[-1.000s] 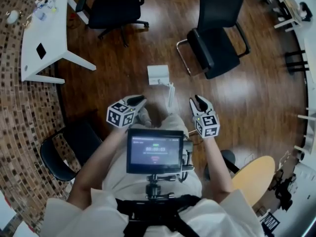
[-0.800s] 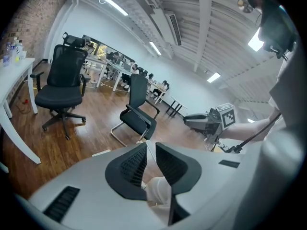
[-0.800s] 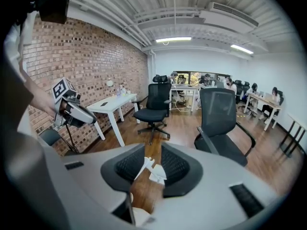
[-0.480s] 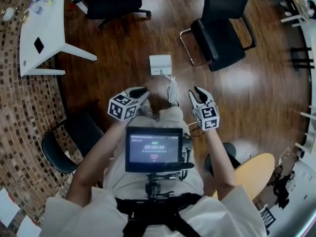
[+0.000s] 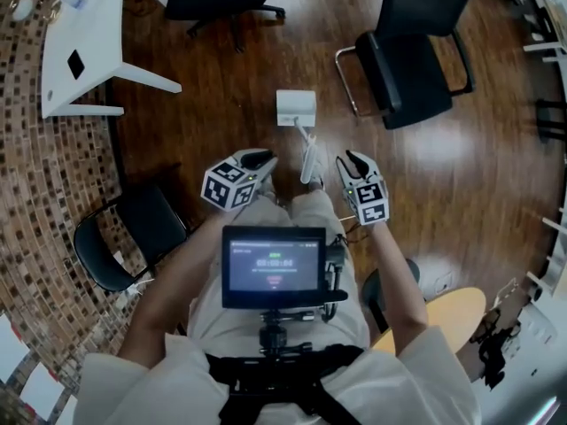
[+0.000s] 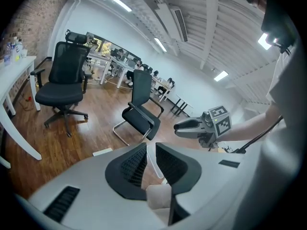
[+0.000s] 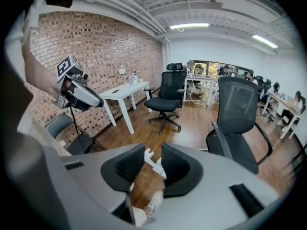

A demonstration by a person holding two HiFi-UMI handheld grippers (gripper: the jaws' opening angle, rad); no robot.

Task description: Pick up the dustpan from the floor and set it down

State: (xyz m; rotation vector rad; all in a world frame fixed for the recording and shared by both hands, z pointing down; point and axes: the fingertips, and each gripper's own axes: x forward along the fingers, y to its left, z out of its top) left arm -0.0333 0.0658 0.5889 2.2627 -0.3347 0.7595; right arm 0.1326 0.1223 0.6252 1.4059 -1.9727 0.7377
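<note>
The right gripper [image 5: 351, 159] hangs above the floor just right of the dustpan's handle. Its jaws stand a narrow gap apart and clamp nothing; through that gap its own view shows the white near end of the handle lying on the wood below. The left gripper [image 5: 260, 158] hovers on the handle's other side, its jaws likewise only slightly parted and empty. The dustpan [image 5: 296, 107] lies flat on the wooden floor [image 5: 221, 87] with its white pan farthest from the person. Its handle [image 5: 307, 153] runs back toward the person and ends between the two grippers.

The step in hand looks like the reach down for the handle; the lift is not begun. I judge one gripper should take it, likely the right, which is lined up over the handle's near end. The jaws need to open wider than the handle before they come down, then straddle it across its width. A grip a little up from the end, toward the pan, should keep the pan from drooping. The handle lies low, so the jaw tips may scrape the wood. The black chair [image 5: 412, 60], beyond and right of the dustpan, stands well apart from it.
</note>
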